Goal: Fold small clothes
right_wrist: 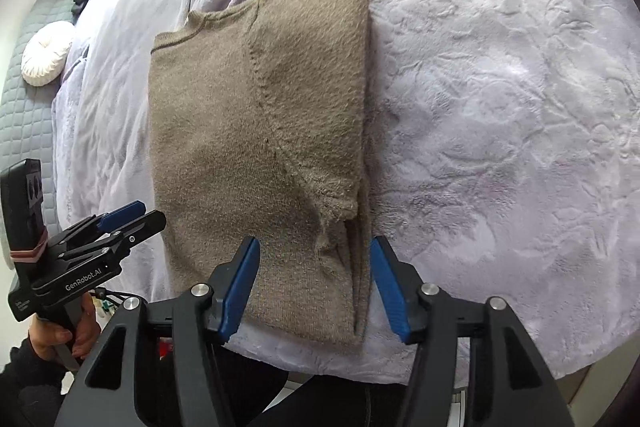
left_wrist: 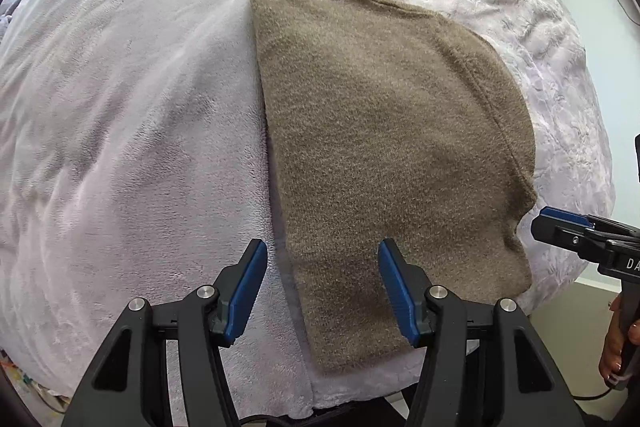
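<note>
Above folded sweater on blanket, left gripper and right gripper hover, jaws spread, gripping nothing

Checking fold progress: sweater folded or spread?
Folded: sweater lies as a narrow rectangle on the blanket, layers stacked along its right edge, no sleeve sticking out.

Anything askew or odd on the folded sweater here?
Mostly tidy, but on the brown sweater, near its right edge, a ragged bunched bit of fabric pokes out from the fold. Both grippers hover open, touching nothing.
</note>
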`<state>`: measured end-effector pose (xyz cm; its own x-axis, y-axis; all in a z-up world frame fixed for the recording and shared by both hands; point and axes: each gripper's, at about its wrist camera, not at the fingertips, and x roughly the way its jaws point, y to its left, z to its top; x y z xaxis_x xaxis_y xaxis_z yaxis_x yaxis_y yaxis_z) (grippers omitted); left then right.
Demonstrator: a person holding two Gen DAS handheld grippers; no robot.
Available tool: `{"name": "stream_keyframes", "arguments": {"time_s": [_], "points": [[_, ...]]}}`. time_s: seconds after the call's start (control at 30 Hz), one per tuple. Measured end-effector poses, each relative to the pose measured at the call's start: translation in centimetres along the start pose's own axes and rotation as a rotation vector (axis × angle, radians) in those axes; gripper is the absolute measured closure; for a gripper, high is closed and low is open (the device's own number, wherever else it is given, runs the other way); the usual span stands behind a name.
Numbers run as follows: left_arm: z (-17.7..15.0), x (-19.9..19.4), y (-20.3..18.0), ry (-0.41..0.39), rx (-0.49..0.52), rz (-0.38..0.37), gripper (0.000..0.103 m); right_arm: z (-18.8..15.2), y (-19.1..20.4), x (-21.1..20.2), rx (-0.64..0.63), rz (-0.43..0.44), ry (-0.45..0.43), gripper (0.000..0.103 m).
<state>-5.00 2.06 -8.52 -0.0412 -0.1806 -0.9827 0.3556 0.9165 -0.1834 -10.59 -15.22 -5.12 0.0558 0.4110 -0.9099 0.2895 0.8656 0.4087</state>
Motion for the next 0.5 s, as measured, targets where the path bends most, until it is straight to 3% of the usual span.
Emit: {"name": "stream_keyframes", "arguments": {"time_s": [0.2, 0.33, 0.4, 0.5], "points": [[0.3, -0.9, 0.0, 0.000, -0.026, 0.022, 0.044, 0.9, 0.2, -1.3, 0.012, -0.014, -0.019, 0.030], [0.4, -1.4, 0.3, -0.003, -0.060, 0.004, 0.042, 1.8, 1.0, -2.0, 0.007, -0.022, -0.043, 0.029], [0.5, -1.7, 0.3, -0.015, -0.080, 0.006, 0.000, 2.2, 1.5, -2.3, 0.008, -0.023, -0.054, 0.020], [0.5, -2.4, 0.2, -0.045, -0.088, 0.021, 0.000, 2.8, 2.3, -2.8, -0.001, -0.036, -0.071, 0.020]]}}
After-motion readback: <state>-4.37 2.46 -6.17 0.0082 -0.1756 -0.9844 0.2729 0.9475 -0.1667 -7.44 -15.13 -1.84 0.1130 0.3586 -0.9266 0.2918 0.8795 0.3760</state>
